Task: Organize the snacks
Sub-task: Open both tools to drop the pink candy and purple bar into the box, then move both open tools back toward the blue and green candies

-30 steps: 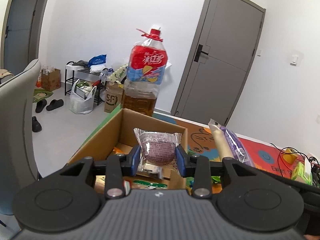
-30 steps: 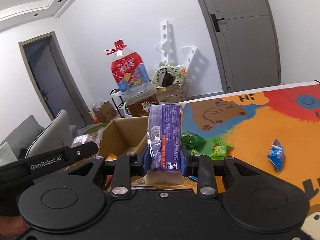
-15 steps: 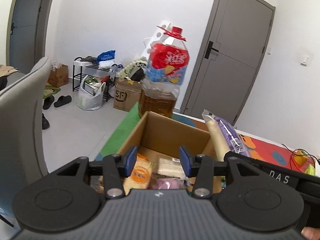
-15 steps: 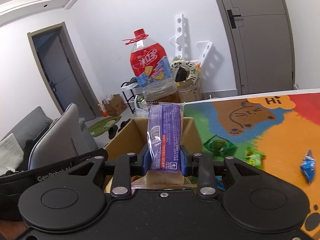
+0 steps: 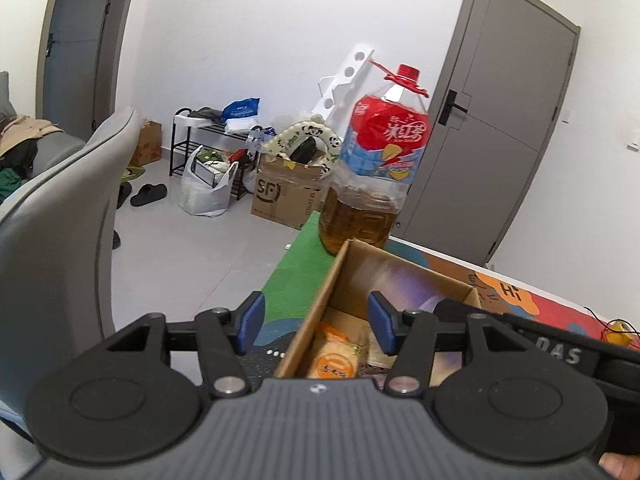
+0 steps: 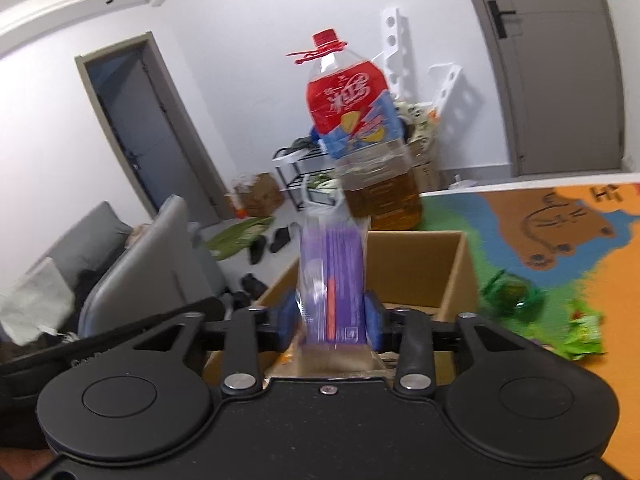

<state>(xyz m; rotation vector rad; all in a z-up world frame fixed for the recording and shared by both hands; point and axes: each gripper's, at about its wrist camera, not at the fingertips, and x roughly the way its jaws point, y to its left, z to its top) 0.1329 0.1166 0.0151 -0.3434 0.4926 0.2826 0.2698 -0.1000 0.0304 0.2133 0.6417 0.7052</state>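
A colourful play mat (image 6: pixel 560 280) covers the table; the cardboard box (image 6: pixel 416 268) sits at its corner beside a tea bottle (image 6: pixel 360 128). The right gripper (image 6: pixel 332 322) is opening around the purple snack pack (image 6: pixel 330 276), blurred above the box. The left gripper (image 5: pixel 316 320) is opening, empty. The tall pack could tip over the box's wall.

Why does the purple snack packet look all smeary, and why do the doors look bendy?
Right wrist view: the purple packet is smeared by motion blur, sitting between the opening right tongs over the cardboard box. Left wrist view: the same packet is a purple streak, while the bottle stays sharp. Both views: the fisheye lens bows the doors near the edges.
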